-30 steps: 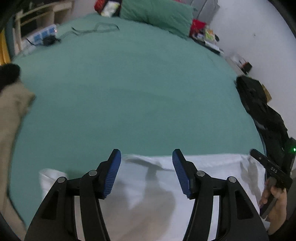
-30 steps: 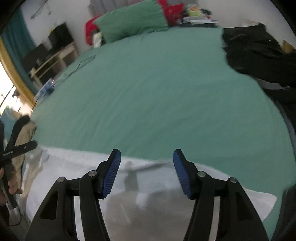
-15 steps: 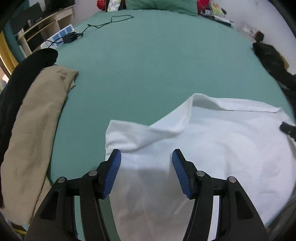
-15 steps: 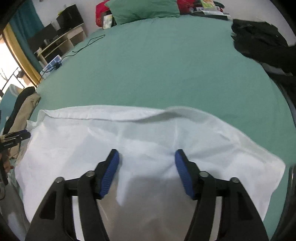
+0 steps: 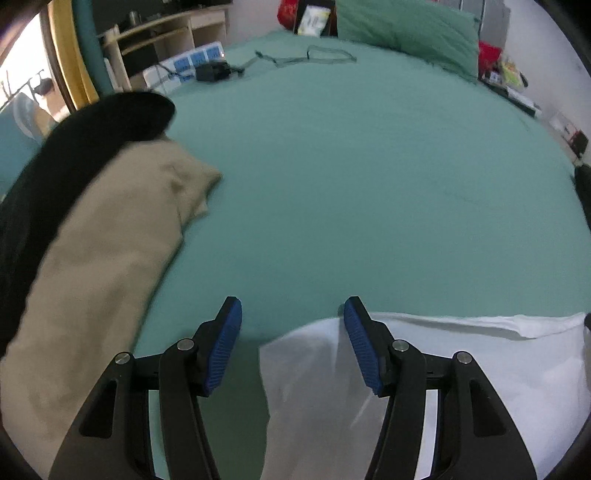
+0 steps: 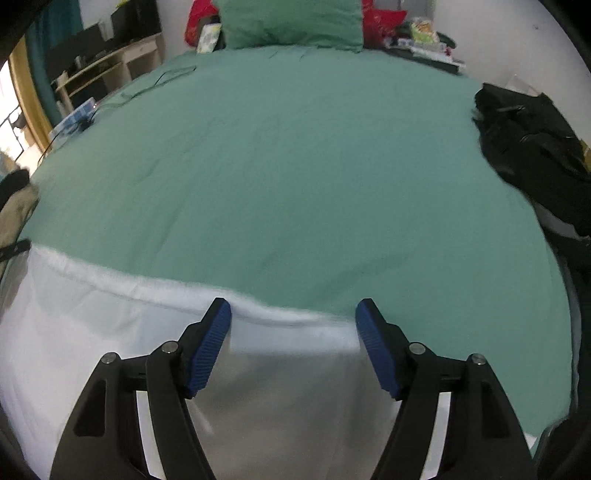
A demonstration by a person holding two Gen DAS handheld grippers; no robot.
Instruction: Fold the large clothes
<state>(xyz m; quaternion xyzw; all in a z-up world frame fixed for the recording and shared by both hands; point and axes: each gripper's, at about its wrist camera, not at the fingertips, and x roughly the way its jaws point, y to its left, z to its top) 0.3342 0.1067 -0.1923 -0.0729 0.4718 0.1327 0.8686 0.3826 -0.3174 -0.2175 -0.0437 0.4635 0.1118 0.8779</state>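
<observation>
Matt white cloth garment [image 6: 92, 332] lies on smooth green bedsheet [image 6: 295, 184].

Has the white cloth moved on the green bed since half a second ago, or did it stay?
Yes. The white cloth has pulled back toward the near edge of the green bed, farther from the pillow.

A wide green-sheeted bed [image 6: 295, 166] fills the room; wooden shelves [image 5: 162, 33] at ten o'clock, white wall [image 6: 517, 37] at two.
</observation>
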